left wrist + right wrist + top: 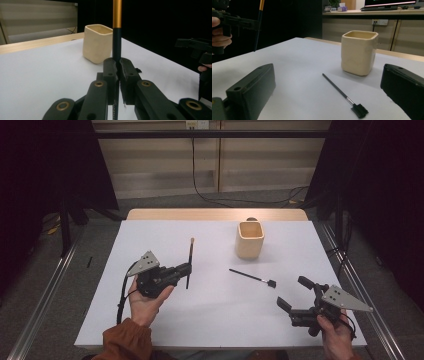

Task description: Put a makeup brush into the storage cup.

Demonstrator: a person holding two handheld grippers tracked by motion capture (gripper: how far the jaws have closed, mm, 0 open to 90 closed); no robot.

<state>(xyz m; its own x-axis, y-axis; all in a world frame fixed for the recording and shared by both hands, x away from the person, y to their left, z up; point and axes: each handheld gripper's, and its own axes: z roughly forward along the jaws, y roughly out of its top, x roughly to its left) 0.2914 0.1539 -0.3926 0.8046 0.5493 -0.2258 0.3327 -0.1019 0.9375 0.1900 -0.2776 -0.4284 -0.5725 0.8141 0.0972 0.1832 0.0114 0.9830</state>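
Black jaws of the left gripper pinch a gold-tipped brush held upright, while the right gripper gapes empty beside the flat brush at its eleven o'clock. Carry the held brush toward the cream cup at two o'clock, keep it vertical, and lower it centred over the mouth before letting go.

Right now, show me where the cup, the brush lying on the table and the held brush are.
cup (249,242), high view, front wall.
brush lying on the table (337,89), right gripper view, middle of its thin handle.
held brush (117,37), left gripper view, dark shaft above the jaws.
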